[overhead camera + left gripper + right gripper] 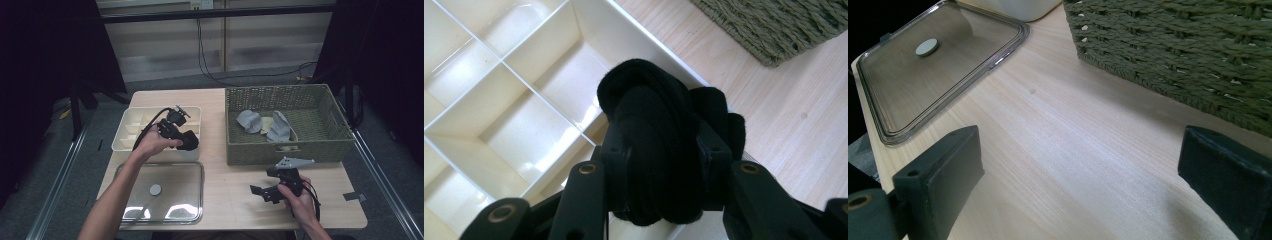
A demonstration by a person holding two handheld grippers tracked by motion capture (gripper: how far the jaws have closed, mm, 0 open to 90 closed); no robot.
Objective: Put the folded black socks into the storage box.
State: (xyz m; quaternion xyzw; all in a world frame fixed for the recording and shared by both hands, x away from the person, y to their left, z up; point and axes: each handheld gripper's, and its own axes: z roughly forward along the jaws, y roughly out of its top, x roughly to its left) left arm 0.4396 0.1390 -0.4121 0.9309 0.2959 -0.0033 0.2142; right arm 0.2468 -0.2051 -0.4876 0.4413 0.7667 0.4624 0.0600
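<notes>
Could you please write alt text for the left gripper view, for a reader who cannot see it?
The left gripper is shut on a rolled black sock, held over the near corner of a cream divided organizer box. To the right lies the light wooden table, with a corner of a green woven basket at the top.

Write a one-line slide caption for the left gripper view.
Left gripper clamps a rolled black sock above the near edge of the white divided organizer box.
</notes>
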